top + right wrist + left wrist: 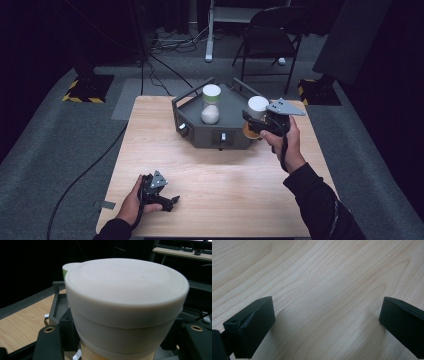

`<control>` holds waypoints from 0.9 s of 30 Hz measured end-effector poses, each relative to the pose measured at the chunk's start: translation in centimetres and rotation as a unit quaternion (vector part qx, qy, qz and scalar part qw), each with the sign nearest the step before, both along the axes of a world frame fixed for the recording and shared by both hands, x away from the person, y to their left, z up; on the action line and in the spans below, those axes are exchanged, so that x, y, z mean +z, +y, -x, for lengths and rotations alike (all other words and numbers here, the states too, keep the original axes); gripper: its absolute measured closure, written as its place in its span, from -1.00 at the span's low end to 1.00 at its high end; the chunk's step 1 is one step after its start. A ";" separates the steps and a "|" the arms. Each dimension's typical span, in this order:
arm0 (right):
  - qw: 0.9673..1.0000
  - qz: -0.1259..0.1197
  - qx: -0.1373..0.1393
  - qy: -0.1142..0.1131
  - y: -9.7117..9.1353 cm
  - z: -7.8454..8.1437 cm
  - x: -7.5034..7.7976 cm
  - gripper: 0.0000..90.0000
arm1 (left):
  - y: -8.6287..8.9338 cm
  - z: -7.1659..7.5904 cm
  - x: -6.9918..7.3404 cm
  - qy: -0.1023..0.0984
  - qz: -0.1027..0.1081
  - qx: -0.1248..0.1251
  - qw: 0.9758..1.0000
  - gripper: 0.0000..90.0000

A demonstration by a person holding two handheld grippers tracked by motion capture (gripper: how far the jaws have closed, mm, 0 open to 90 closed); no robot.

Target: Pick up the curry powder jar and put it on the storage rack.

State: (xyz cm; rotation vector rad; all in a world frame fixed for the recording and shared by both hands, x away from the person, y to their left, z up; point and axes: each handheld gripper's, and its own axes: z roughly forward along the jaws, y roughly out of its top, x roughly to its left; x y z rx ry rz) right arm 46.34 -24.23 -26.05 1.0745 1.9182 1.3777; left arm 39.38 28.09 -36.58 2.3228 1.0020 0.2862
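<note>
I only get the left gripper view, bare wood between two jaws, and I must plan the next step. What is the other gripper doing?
Observer: The right gripper is shut on a white-capped container, at the right side of the grey tray.
Operator: Is anything in that tray?
Observer: One green-capped container stands upright in it, with white powder in its lower half.
Operator: And where does my gripper sit on the table?
Observer: The left gripper is near the front left corner of the table, in the person's hand, with its jaws open and nothing between them.
</note>
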 end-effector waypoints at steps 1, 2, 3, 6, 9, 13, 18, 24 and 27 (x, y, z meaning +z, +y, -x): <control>1.000 -0.001 -0.002 0.000 0.1 -0.2 0.1 -0.25 | 0.0 0.0 0.0 0.000 0.000 0.000 1.000 -0.99; 1.000 -0.001 -0.003 -0.002 0.1 -0.3 0.2 -0.25 | 0.0 0.0 0.0 0.000 0.000 0.000 1.000 -0.99; 1.000 -0.001 -0.004 -0.002 0.2 -0.5 0.2 -0.25 | 0.0 0.0 0.0 0.000 0.000 0.000 1.000 -0.99; 1.000 -0.004 -0.010 -0.002 0.5 -1.0 0.3 -0.25 | 0.0 0.0 0.0 0.000 0.000 0.000 1.000 -0.99; 1.000 -0.005 -0.016 -0.003 0.7 -1.5 0.2 -0.25 | 0.0 0.0 0.0 0.000 0.000 0.000 1.000 -0.99; 1.000 -0.003 -0.022 0.000 1.1 -2.2 0.1 -0.25 | 0.0 0.0 0.0 0.000 0.000 0.000 1.000 -0.99; 1.000 -0.004 -0.030 0.000 1.6 -3.6 -0.4 -0.25 | 0.0 0.0 0.0 0.000 0.000 0.000 1.000 -0.99; 0.999 -0.007 -0.043 0.000 1.9 -4.9 -0.7 -0.25 | 0.0 0.0 0.0 0.000 0.000 0.000 1.000 -0.99; 0.999 -0.007 -0.049 0.002 2.1 -5.4 -0.9 -0.25 | 0.0 0.0 0.0 0.000 0.000 0.000 1.000 -0.99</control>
